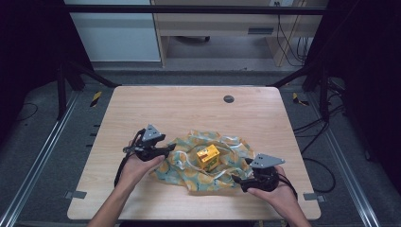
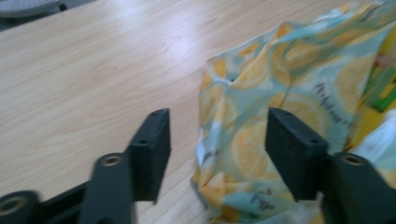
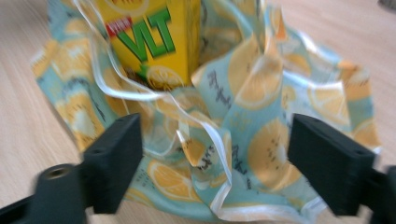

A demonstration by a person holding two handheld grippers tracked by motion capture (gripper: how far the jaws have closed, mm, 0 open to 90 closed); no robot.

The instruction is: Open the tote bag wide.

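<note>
Lemon-print bag flanked by two released hand-held grippers

A yellow carton is seen standing on the crumpled bag on the bench; the left hand-held gripper and right hand-held gripper are held with jaws apart at the bag's opposite edges.

A crumpled lemon-print cloth, teal with orange-yellow slices and a pale ribbon edge, lies spread at the table's six o'clock side; a yellow drink carton stands tilted on its middle.
</note>
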